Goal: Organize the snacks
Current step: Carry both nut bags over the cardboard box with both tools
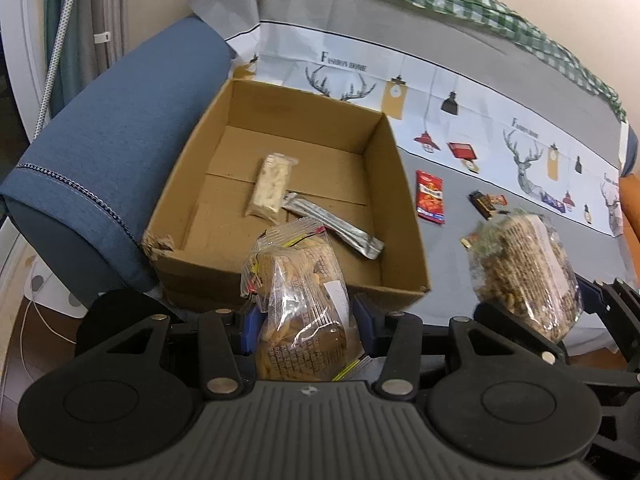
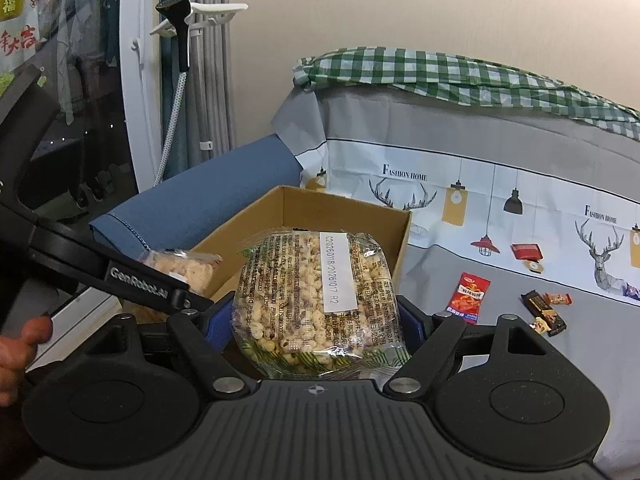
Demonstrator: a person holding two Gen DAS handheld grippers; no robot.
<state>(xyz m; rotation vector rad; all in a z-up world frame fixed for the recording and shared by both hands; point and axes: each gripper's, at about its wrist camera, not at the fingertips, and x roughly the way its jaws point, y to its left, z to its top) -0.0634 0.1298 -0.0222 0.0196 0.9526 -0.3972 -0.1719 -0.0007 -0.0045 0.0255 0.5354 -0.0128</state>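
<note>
My left gripper (image 1: 306, 320) is shut on a clear bag of brown biscuits (image 1: 304, 296), held just over the near wall of an open cardboard box (image 1: 404, 216). Inside the box lie a white nougat bar (image 1: 270, 186) and a silver stick packet (image 1: 336, 226). My right gripper (image 2: 316, 320) is shut on a clear bag of puffed grain (image 2: 316, 292) with a white label, to the right of the box and near its front corner. On the grey cloth beside the box lie a red snack packet (image 2: 468, 298) and a few small dark chocolate packets (image 2: 546, 312).
A blue sofa arm (image 1: 112, 152) runs along the box's left side. A grey cloth with deer and lamp prints (image 2: 520, 208) covers the seat and backrest, with a green checked cloth (image 2: 440, 72) on top. A hand (image 2: 20, 344) grips the left tool. A garment steamer (image 2: 180, 40) stands behind.
</note>
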